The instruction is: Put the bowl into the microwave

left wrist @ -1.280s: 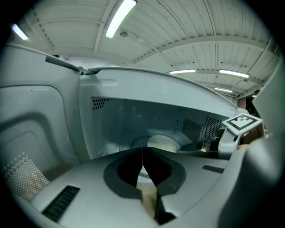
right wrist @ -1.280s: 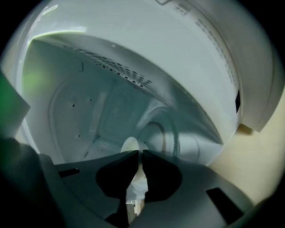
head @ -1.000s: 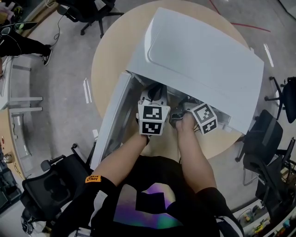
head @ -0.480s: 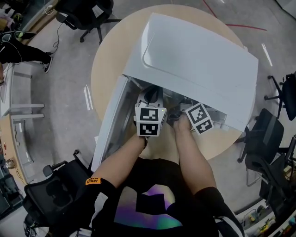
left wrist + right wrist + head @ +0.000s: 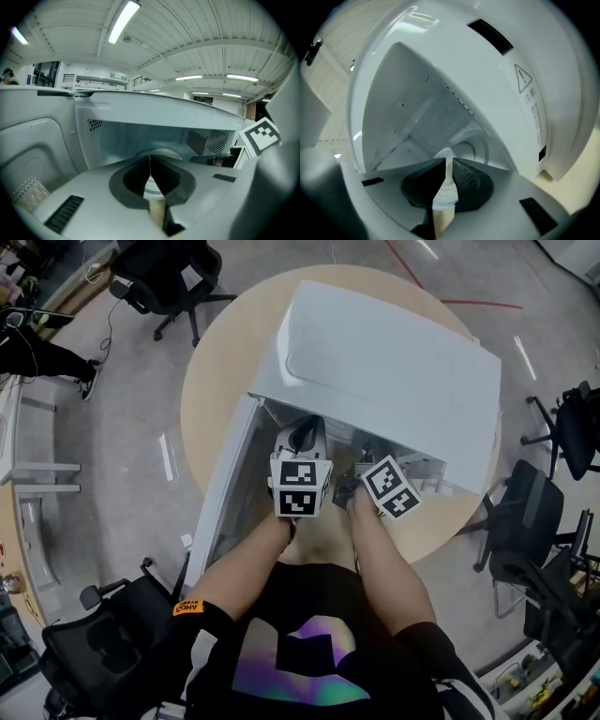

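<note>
Logged 2 forearms (image 5: 253, 559) stretched side by side toward open microwave (image 5: 394, 362). Found left gripper (image 5: 150, 161) pressed together, right gripper (image 5: 446, 169) pinching thin white rim (image 5: 446, 155).

Microwave (image 5: 384, 362) on table (image 5: 211, 381); door (image 5: 225, 493) apparently at left.

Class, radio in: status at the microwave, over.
Left gripper shut, empty; right gripper shut on thin white sliver. Bowl not in view; turntable bare where seen. Microwave door open, mouth unobstructed.
</note>
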Available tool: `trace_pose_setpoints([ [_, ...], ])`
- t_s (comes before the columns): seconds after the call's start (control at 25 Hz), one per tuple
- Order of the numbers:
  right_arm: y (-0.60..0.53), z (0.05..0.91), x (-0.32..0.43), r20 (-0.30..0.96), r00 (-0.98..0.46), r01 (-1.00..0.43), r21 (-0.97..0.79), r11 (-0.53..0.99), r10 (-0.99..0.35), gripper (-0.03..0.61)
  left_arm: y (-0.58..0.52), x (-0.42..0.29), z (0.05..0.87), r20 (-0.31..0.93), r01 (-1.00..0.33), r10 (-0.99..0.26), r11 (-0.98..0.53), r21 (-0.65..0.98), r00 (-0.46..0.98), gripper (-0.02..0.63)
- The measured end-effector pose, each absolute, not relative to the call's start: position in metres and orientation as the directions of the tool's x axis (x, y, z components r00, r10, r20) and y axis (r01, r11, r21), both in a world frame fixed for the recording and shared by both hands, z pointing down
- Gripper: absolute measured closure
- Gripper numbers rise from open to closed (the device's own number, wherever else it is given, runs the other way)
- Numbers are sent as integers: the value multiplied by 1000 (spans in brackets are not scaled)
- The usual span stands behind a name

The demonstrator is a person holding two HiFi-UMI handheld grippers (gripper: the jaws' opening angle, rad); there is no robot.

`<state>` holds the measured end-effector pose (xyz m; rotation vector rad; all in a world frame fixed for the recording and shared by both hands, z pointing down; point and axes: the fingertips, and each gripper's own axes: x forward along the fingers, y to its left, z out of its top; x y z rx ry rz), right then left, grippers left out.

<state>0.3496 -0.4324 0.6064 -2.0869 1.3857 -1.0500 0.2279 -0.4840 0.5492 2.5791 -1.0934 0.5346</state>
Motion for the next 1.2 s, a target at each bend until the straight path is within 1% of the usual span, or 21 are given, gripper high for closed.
trace_pose_setpoints([
  [0.24,-417,588,314,352,138,-759,-564,-327,-926,540,-468,221,541,430,-716,-612,-686,128,663,566],
  [0.44,-396,564,298,336,109,-848,-460,-264,-936,541,-440,210,534,419,-697,-592,-700,158,689,568],
  [0.68,-361,531,273,289,71,-899,-397,-187,-955,541,-395,199,526,407,-645,-546,-749,153,732,568],
  [0.92,-319,503,236,263,45,-931,-339,-136,-964,541,-351,184,495,349,-574,-504,-809,129,790,568],
  [1.2,-277,475,207,257,63,-944,-300,-141,-964,541,-308,156,458,273,-524,-473,-837,157,837,568],
])
